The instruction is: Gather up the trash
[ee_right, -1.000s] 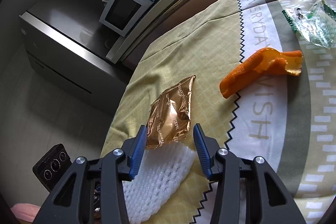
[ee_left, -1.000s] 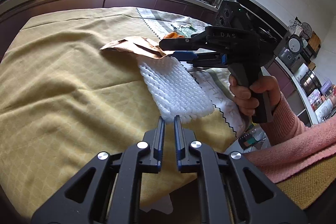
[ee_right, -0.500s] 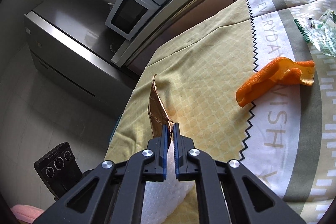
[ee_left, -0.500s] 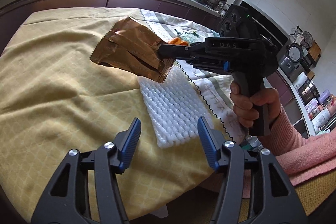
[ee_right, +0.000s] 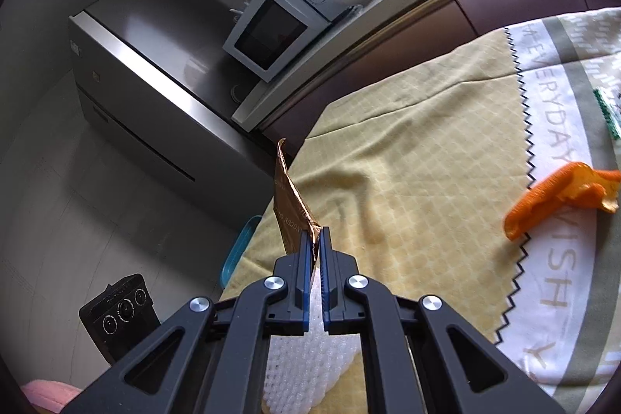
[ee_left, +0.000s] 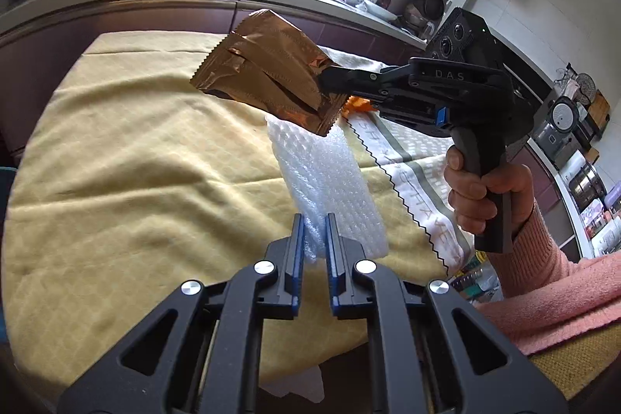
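My right gripper (ee_right: pixel 315 233) is shut on a corner of the copper foil wrapper (ee_left: pixel 264 76) and holds it in the air above the table; the wrapper also shows edge-on in the right wrist view (ee_right: pixel 287 204). My left gripper (ee_left: pixel 313 220) is shut on the near end of the white foam net (ee_left: pixel 330 181), which lies on the yellow tablecloth (ee_left: pixel 136 181). The foam net shows under my right gripper too (ee_right: pixel 306 359). An orange peel (ee_right: pixel 559 196) and a green wrapper (ee_right: pixel 611 115) lie on the white runner.
A white printed runner (ee_right: pixel 562 127) crosses the tablecloth. A blue bin rim (ee_right: pixel 238 251) sits by the table's edge on the floor. A counter with a microwave (ee_right: pixel 279 30) runs behind the table. The right gripper's body (ee_left: pixel 446 92) hangs over the table's right side.
My right gripper closed on the foil wrapper and lifted it off the table. My left gripper opened, then closed on the near end of the foam net.
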The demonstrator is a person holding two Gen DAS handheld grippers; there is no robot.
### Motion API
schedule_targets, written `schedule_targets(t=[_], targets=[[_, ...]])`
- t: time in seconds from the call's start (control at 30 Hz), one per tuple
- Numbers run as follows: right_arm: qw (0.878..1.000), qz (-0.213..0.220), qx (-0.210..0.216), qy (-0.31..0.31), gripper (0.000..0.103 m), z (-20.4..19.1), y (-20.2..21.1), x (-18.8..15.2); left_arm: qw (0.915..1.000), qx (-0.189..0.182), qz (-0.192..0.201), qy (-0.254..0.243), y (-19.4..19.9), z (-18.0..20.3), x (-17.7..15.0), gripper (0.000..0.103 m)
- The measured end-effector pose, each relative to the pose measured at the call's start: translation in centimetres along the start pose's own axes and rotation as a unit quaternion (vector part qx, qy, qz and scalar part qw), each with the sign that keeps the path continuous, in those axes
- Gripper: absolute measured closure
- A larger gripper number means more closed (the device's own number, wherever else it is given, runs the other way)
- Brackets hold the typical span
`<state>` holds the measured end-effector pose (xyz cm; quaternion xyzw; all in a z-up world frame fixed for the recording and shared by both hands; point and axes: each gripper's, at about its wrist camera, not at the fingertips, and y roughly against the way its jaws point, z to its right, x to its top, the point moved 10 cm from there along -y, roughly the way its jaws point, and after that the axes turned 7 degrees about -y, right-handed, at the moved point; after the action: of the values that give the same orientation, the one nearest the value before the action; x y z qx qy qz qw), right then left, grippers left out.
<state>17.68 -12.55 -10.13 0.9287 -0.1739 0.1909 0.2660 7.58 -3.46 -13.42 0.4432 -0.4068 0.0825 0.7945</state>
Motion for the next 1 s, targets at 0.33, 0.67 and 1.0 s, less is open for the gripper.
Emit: schedule_targets(t=[0.33, 0.67, 1.0], targets=[[0.997, -0.043, 0.050, 0.035, 0.099, -6.7, -6.6, 0.1, 0.9924, 0.104, 0.051, 0.044, 8.6, -7.0, -0.4, 0.092], [0.991, -0.090, 0.075, 0.057, 0.099, -11.7, -13.2, -0.9, 0.9756, 0.180, 0.084, 0.093, 15.9, -13.9, -2.1, 0.092], [0.987, -0.118, 0.082, 0.068, 0.099, -14.2, -17.0, -2.3, 0.9570, 0.246, 0.086, 0.128, 19.6, -19.0, -4.2, 0.092]])
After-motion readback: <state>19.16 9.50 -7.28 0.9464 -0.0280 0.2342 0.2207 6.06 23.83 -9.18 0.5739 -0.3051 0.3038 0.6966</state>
